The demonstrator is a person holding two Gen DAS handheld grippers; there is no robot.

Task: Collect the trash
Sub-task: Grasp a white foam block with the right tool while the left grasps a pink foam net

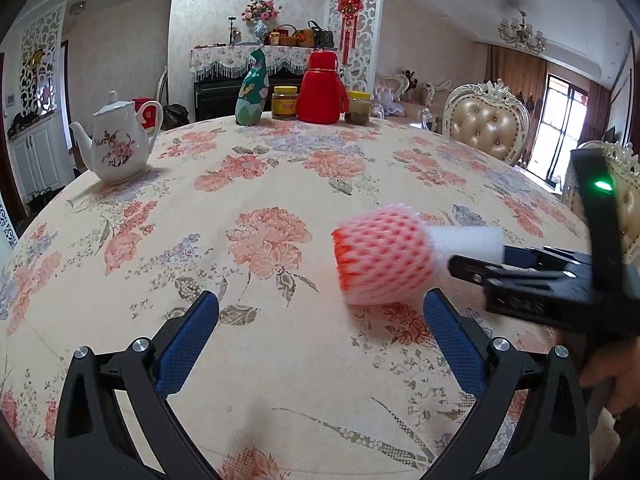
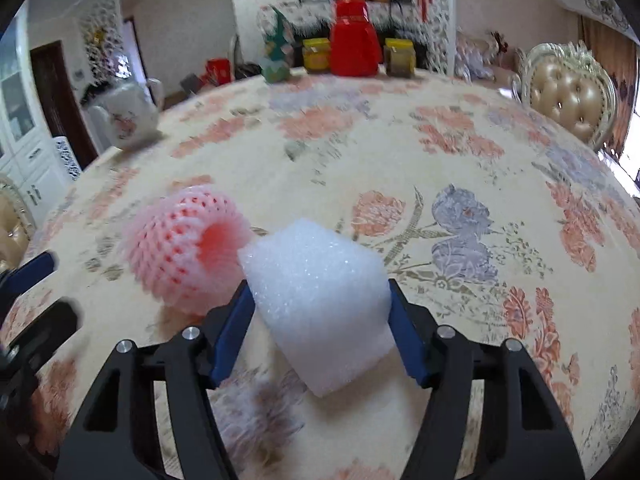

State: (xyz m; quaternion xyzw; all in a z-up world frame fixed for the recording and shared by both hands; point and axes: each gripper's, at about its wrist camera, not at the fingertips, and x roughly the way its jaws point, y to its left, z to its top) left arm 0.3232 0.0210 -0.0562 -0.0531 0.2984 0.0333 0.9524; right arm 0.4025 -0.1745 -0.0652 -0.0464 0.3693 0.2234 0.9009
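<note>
A pink foam fruit net (image 1: 382, 256) lies on the floral tablecloth (image 1: 260, 184). It also shows in the right wrist view (image 2: 180, 244), left of the white foam. My right gripper (image 2: 320, 300) is shut on a white foam block (image 2: 320, 300) and holds it just above the cloth, next to the net. In the left wrist view the right gripper (image 1: 472, 264) comes in from the right with the white foam block (image 1: 466, 242) touching the net. My left gripper (image 1: 320, 316) is open and empty, with the net just ahead of its right finger.
A white flowered teapot (image 1: 116, 144) stands at the left of the table. At the far edge stand a green bottle (image 1: 250, 96), a yellow-lidded jar (image 1: 285, 103), a red flask (image 1: 322, 88) and another jar (image 1: 358, 107). Padded chairs (image 1: 486, 124) stand at the right.
</note>
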